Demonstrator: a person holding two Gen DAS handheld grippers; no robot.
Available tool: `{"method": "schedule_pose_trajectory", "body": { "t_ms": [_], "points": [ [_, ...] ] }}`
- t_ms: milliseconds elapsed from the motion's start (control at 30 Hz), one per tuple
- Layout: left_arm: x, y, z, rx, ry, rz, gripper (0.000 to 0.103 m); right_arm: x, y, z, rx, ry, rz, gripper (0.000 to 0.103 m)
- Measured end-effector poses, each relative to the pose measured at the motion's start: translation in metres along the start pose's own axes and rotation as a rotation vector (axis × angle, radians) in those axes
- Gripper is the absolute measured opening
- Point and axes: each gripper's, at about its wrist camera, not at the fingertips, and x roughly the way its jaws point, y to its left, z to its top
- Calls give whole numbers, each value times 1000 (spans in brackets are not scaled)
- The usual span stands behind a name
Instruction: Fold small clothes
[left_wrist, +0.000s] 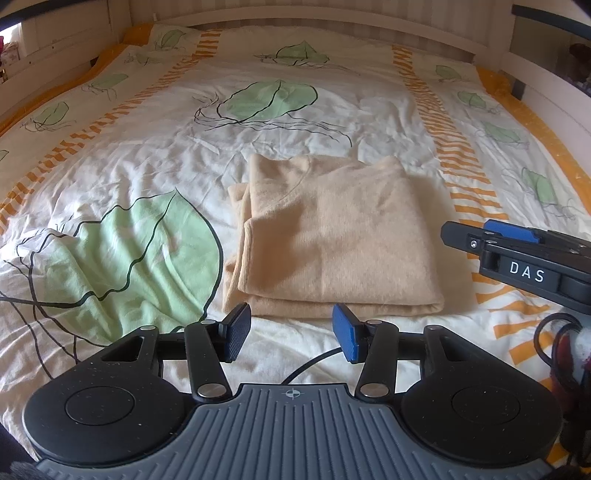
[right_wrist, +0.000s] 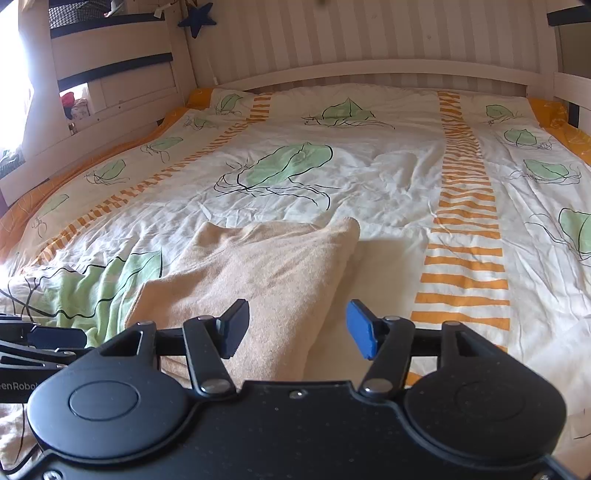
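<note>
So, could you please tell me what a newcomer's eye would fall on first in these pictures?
First, the folded peach garment, lying in a neat stack in the middle of the bed. Next, the duvet cover beneath it, white with big green leaf prints and orange striped bands. Then the two grippers in the foreground: the left gripper sits just short of the garment's near edge, and the right gripper hangs over its right side, both with fingers apart and empty.

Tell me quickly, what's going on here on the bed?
A person with a gripper in each hand is folding a beige top on the leaf-print duvet. The top lies folded into a neat rectangle. The left gripper and the right gripper both hover open at its near edge, holding nothing.
</note>
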Motion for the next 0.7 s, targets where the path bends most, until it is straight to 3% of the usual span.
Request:
{"method": "schedule_pose_trajectory", "body": {
  "t_ms": [433, 700],
  "points": [
    [0, 2, 0, -10, 7, 7, 47, 0, 0, 0, 3, -4, -3, 65],
    [-3, 4, 1, -26, 0, 22, 47, 0, -2, 0, 15, -4, 11, 80]
  ]
}}
